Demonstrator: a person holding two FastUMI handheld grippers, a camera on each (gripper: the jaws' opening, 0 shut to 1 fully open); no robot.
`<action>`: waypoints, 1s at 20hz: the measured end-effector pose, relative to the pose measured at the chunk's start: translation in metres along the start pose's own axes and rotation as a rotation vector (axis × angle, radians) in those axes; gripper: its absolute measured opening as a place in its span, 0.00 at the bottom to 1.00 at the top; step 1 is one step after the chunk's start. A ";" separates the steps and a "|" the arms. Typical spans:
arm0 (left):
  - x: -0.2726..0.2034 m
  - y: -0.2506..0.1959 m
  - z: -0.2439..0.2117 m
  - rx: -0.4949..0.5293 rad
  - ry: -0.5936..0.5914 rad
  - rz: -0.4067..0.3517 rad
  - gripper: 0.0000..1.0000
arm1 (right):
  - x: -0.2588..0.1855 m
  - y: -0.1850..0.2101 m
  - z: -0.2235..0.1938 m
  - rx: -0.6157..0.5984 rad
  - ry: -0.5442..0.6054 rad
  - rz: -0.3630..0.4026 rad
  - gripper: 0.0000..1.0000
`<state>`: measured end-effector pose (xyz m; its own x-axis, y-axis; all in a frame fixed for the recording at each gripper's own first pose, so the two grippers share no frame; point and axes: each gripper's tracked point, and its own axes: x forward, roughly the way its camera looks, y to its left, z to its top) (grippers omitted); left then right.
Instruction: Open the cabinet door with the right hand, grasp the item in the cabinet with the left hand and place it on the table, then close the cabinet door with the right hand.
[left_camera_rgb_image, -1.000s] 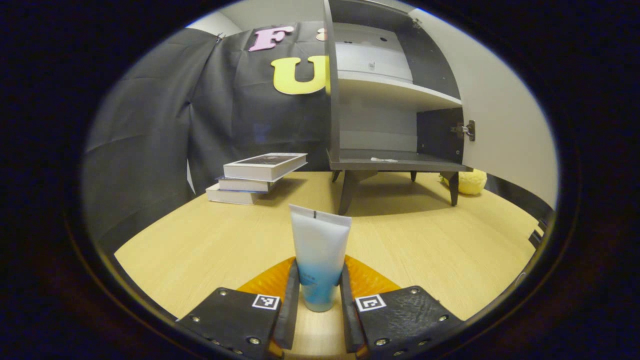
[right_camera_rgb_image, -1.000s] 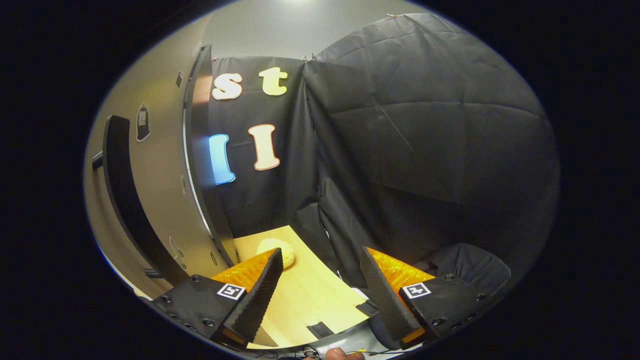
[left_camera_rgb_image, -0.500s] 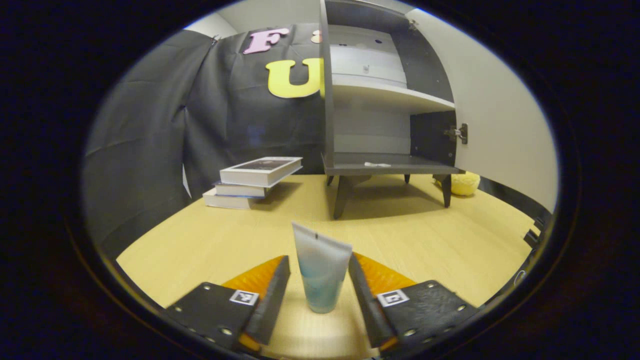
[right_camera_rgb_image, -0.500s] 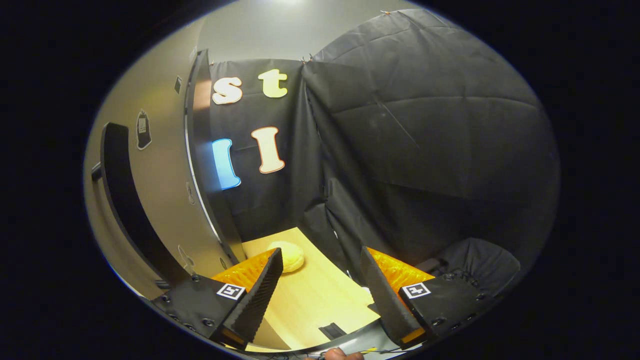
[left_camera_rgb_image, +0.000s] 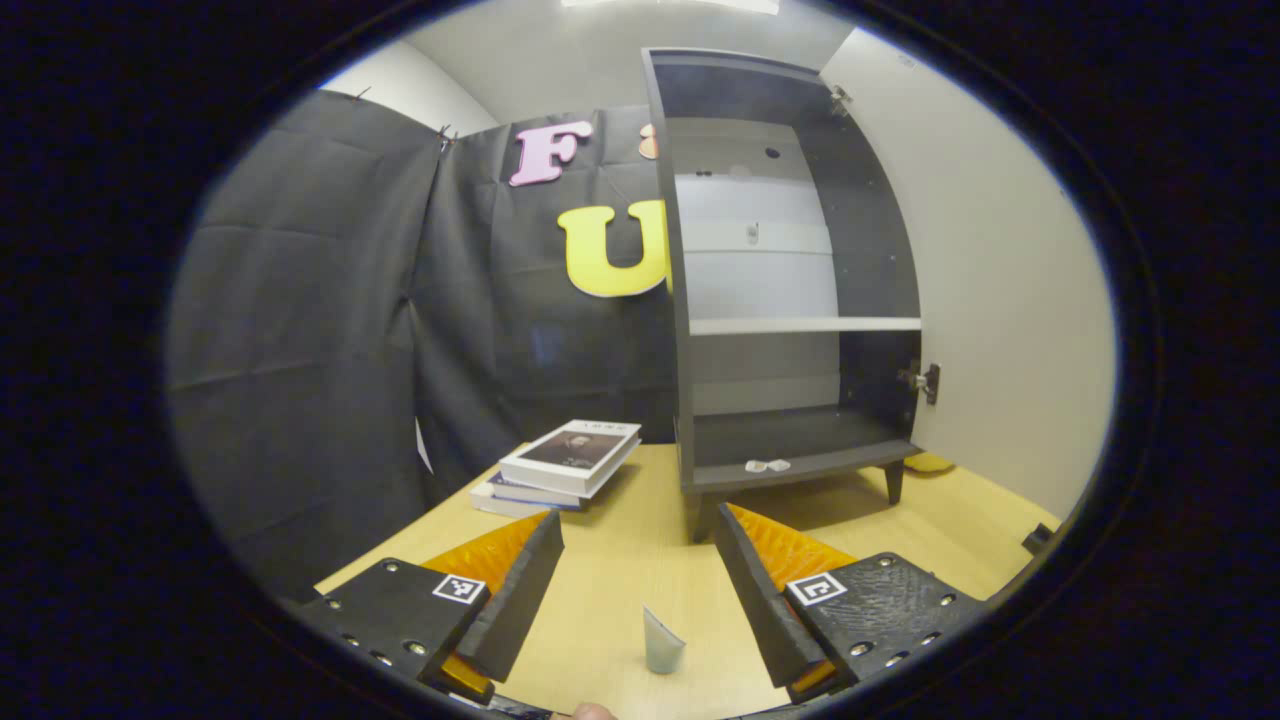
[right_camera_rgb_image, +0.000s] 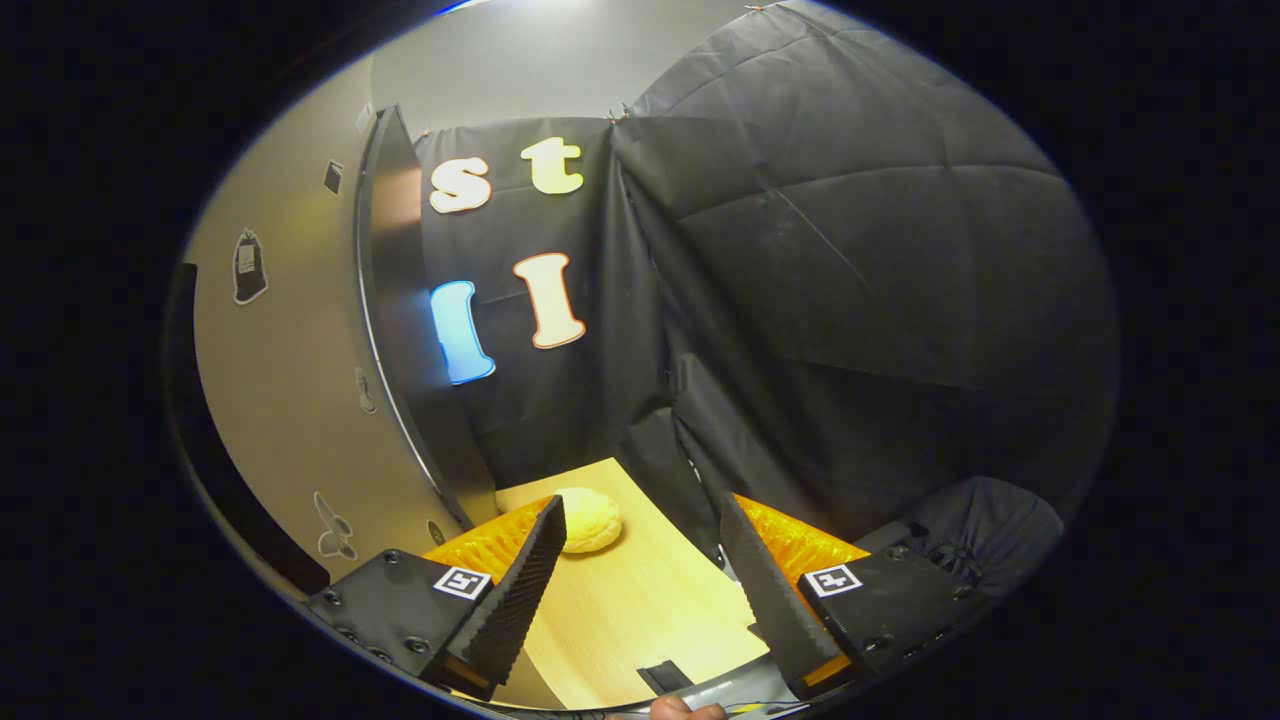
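A pale tube (left_camera_rgb_image: 661, 641) with a blue lower part stands upright on the wooden table (left_camera_rgb_image: 640, 540), below and between the fingers of my left gripper (left_camera_rgb_image: 640, 590), which is open and raised above it. Ahead stands the dark cabinet (left_camera_rgb_image: 790, 300) with its door (left_camera_rgb_image: 1000, 290) swung open to the right; its shelves are bare apart from a small white scrap (left_camera_rgb_image: 767, 465) on the bottom board. My right gripper (right_camera_rgb_image: 640, 580) is open and holds nothing, beside the door's outer face (right_camera_rgb_image: 290, 390) with its dark handle (right_camera_rgb_image: 215, 470) at the left.
A stack of books (left_camera_rgb_image: 560, 465) lies left of the cabinet. A yellow plush thing (right_camera_rgb_image: 590, 520) sits on the table behind the door, also glimpsed under the cabinet (left_camera_rgb_image: 930, 462). Black cloth walls close in the booth. A fingertip (right_camera_rgb_image: 685, 709) shows at the bottom edge.
My left gripper has let go of the tube, opened and lifted back and up, leaving the tube standing on the table. The right gripper has drifted slightly along the door.
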<state>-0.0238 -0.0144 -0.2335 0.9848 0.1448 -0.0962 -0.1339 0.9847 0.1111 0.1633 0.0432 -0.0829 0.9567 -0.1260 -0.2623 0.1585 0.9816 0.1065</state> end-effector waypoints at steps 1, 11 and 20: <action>-0.008 -0.004 0.023 0.005 -0.011 0.003 0.93 | 0.001 0.002 0.004 -0.004 -0.007 0.023 0.93; -0.068 -0.065 0.197 0.013 -0.075 -0.063 0.93 | -0.006 0.025 0.042 -0.081 -0.076 0.286 0.93; -0.043 -0.047 0.279 -0.098 -0.041 0.017 0.91 | -0.019 0.054 0.059 -0.128 -0.108 0.436 0.98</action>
<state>-0.0291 -0.0934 0.0411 0.9858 0.1591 -0.0539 -0.1585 0.9872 0.0151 0.1684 0.0898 -0.0160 0.9483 0.2948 -0.1176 -0.2890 0.9552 0.0640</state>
